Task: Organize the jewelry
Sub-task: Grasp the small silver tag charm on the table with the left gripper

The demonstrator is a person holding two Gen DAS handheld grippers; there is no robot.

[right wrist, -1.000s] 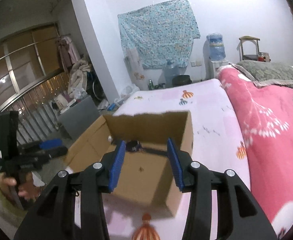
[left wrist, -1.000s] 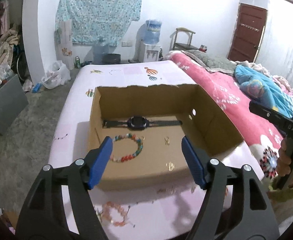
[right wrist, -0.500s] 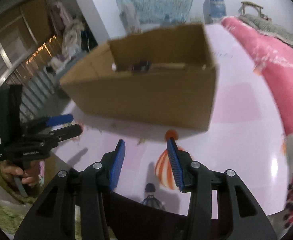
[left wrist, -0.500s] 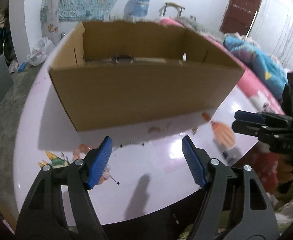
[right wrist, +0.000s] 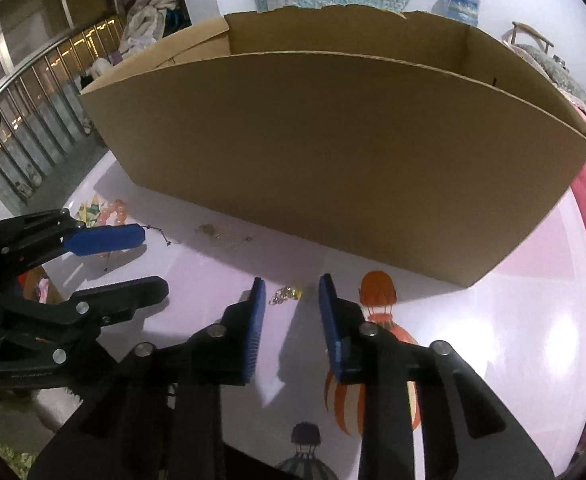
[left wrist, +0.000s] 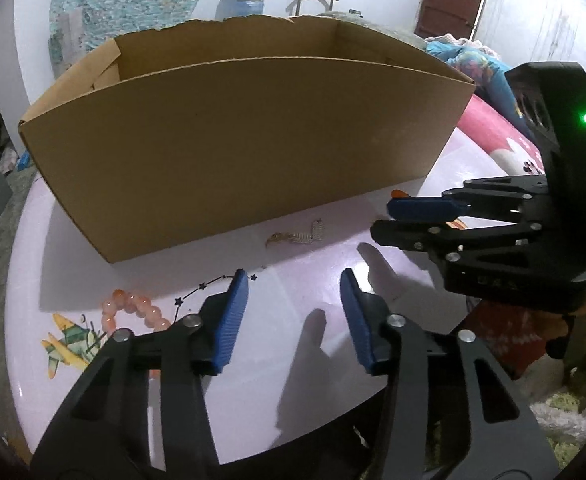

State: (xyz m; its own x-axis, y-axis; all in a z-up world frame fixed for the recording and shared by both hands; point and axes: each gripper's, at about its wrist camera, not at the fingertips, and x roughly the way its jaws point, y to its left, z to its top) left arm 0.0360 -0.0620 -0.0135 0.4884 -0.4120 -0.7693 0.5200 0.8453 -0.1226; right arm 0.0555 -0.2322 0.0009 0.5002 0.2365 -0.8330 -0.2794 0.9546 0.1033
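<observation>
Left wrist view is filled by a cardboard box, open at the top, set on a pink printed tablecloth. Its near wall is seen from low down, so its contents are hidden. A pink bead bracelet is laid on the cloth at near left. A small gold piece with mesh tabs is laid just in front of the box wall.

The left gripper is held above bare cloth; its jaws are closing, with nothing between them. The right gripper is lowered over a small gold chain item, which is seen between the blue pads. Its jaws are closing, and a gap is kept on both sides of the item.
</observation>
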